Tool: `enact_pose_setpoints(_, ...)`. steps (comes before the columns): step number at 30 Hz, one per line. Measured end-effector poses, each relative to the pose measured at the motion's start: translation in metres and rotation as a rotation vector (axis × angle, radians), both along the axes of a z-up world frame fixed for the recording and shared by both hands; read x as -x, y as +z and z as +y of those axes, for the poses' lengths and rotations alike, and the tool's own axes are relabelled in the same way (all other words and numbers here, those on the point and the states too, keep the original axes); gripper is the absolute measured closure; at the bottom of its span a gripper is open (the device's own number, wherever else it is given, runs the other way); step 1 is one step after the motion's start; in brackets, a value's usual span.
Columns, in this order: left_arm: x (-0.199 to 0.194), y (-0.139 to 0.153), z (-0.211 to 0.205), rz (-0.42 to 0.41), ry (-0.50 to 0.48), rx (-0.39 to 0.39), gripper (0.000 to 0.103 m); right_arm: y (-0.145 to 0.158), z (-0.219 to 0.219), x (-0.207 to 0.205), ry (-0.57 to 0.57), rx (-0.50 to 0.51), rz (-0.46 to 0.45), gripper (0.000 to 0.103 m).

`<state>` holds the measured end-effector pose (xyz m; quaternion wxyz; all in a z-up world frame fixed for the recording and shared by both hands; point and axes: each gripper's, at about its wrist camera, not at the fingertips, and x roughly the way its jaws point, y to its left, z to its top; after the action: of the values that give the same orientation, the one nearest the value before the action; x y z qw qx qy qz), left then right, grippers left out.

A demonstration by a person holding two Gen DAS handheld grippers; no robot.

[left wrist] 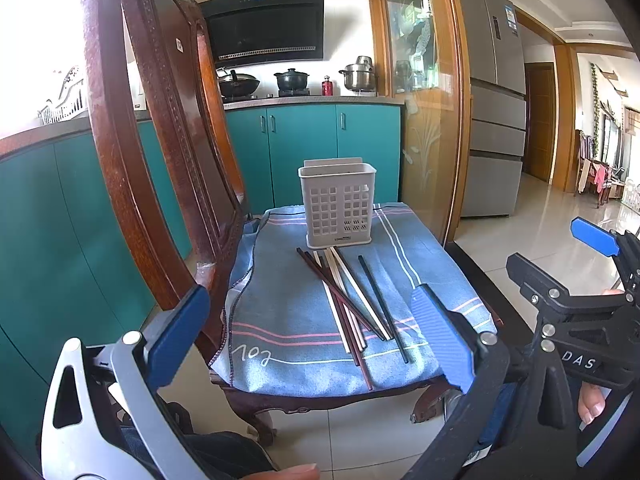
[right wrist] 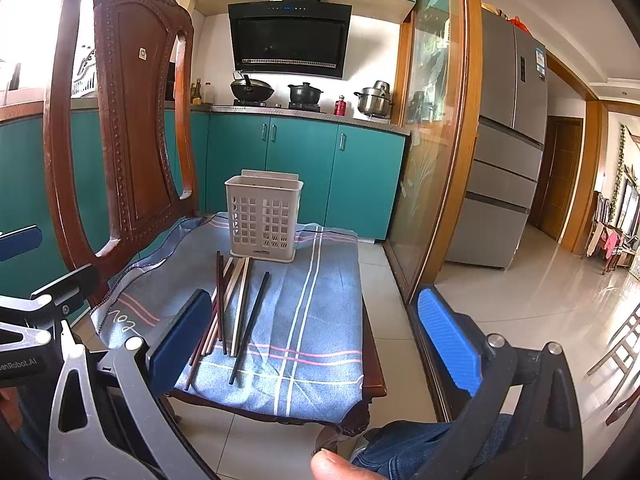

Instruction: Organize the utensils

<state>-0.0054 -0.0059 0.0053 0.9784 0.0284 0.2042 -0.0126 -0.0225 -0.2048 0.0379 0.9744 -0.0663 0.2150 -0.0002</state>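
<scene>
Chopsticks (left wrist: pixel 352 300): loose, overlapping pile on cloth-covered chair seat (left wrist: pixel 280 320), directly before empty white holder (left wrist: pixel 338 204). Left gripper (left wrist: pixel 312 332), right gripper (right wrist: pixel 316 336): jaws apart, empty. Risk: grabbing crossed sticks together, scattering neighbours, tipping light holder.

Both wrist views face forward, low and near the chair seat (left wrist: pixel 280 392), toward the kitchen cabinets. Left view sits left of right view. Shared: utensil holder (left wrist: pixel 338 206), chopsticks (left wrist: pixel 352 300), cloth (left wrist: pixel 288 300).
</scene>
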Motion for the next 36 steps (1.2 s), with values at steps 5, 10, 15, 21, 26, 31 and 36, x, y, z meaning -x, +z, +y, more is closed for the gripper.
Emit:
enact_pose_setpoints(5, 0.0003, -0.0001, -0.0002, 0.002, -0.001, 0.001, 0.003, 0.0001, -0.0005, 0.0006, 0.002, 0.001, 0.000, 0.003)
enact_pose_setpoints(10, 0.0005, -0.0007, -0.0005, 0.002, 0.000, 0.001, 0.003, 0.0004, 0.0009, 0.0003, 0.005, 0.006, 0.000, 0.003)
enact_pose_setpoints(15, -0.0002, -0.0017, 0.0005, 0.007, 0.001, 0.006, 0.003, 0.0011, 0.0017, -0.0002, 0.008, 0.008, 0.002, 0.003)
enact_pose_setpoints(21, -0.0014, -0.0033, 0.0012, 0.014, -0.001, 0.010, 0.003, -0.0003, 0.0039, -0.0029, 0.013, 0.013, 0.007, 0.003)
enact_pose_setpoints(26, -0.0019, -0.0038, 0.0021, 0.015, -0.001, 0.012, 0.003, -0.0002, 0.0045, -0.0035, 0.012, 0.013, 0.008, 0.003)
enact_pose_setpoints(31, -0.0031, -0.0037, 0.0027, 0.017, 0.000, 0.013, 0.003, -0.0003, 0.0042, -0.0030, 0.013, 0.012, 0.008, 0.003)
enact_pose_setpoints(36, -0.0032, -0.0036, 0.0025, 0.018, -0.002, 0.012, 0.003, -0.0008, 0.0045, -0.0035, 0.015, 0.012, 0.007, 0.003)
